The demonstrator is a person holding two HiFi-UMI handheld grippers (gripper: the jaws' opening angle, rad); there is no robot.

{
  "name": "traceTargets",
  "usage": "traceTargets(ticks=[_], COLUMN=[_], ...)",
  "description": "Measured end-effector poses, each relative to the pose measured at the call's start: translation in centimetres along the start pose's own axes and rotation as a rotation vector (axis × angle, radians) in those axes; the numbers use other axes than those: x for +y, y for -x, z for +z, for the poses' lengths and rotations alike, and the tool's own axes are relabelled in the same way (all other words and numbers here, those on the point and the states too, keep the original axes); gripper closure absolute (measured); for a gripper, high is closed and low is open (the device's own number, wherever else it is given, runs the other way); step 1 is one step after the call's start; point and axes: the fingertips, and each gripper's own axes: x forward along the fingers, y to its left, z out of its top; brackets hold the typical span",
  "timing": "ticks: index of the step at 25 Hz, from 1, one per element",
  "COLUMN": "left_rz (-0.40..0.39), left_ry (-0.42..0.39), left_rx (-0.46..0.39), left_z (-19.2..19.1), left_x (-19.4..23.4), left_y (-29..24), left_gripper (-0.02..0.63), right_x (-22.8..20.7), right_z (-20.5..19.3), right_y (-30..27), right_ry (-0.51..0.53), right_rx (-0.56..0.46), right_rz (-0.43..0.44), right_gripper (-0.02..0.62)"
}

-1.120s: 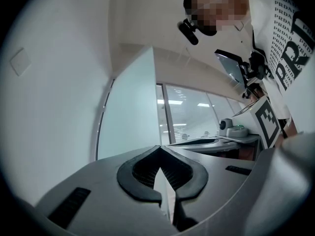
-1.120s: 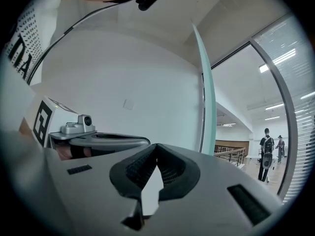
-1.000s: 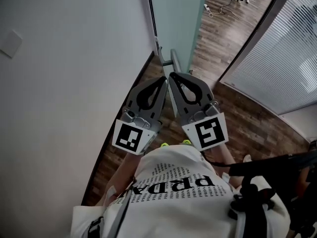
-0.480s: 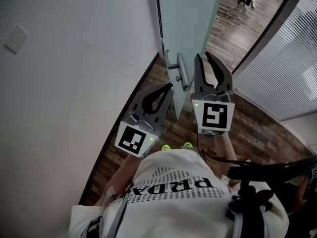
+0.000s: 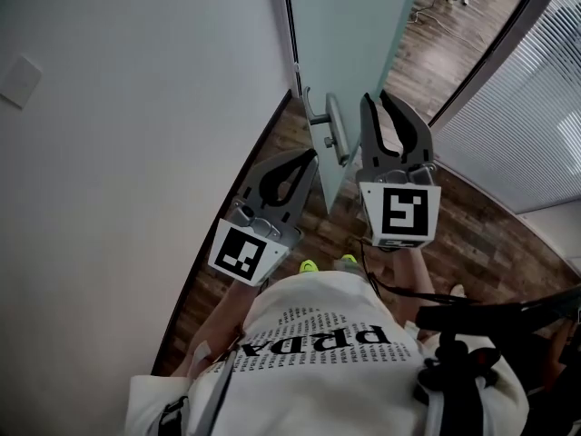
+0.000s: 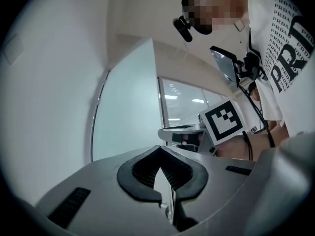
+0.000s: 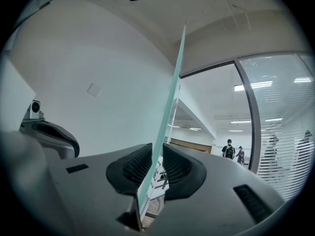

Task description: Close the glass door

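Glass door (image 5: 349, 25): a frosted pane standing ajar at the far centre, hinged beside the white wall (image 5: 118, 153) on the left, its free edge slanting toward the near right. Tubular door handle (image 5: 334, 127): mounted on the pane close to that free edge. Right tongs (image 5: 377, 98): spread, raised just right of the handle; the right gripper view shows the pane's thin green edge (image 7: 170, 102) running up between the two ribbed pads, with a gap on the right side. Left tongs (image 5: 309, 155): pressed together at the tips with nothing between them, held lower and to the left, between wall and door, apart from the pane. Wooden floor (image 5: 454, 207): open to the right of the door as far as the curved glass partition with blinds (image 5: 536, 107). On the left, only a narrow wedge of floor lies between door and wall.
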Motion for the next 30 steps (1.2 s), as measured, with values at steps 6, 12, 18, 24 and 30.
traceTargets(ticks=[6, 12, 18, 24, 30], left_rz=[-0.016, -0.031, -0.036, -0.04, -0.067], left_ry=[-0.006, -0.019, -0.015, -0.031, -0.025], left_rx=[-0.008, -0.003, 0.015, 0.02, 0.004], left_z=[-0.8, -0.2, -0.9, 0.6, -0.2], left_x=[-0.3, -1.8, -1.0, -5.1, -6.8], left_y=[-2.8, -8.0, -12.3, -17.0, -20.5], left_gripper=[0.615, 0.615, 0.615, 0.615, 0.615], right_x=[-1.2, -4.3, -7.0, -12.7, -16.1], right_z=[-1.2, -1.7, -2.7, -2.9, -4.6], right_y=[-0.1, -0.6, -2.5, -0.2, -0.3], right_ry=[0.002, 0.032, 0.033, 0.031, 0.047], right_rx=[0.014, 0.027, 0.034, 0.038, 0.048], right_rz=[0.04, 0.084, 0.095, 0.093, 0.078], right_gripper=[0.552, 0.548, 0.548, 0.548, 0.548])
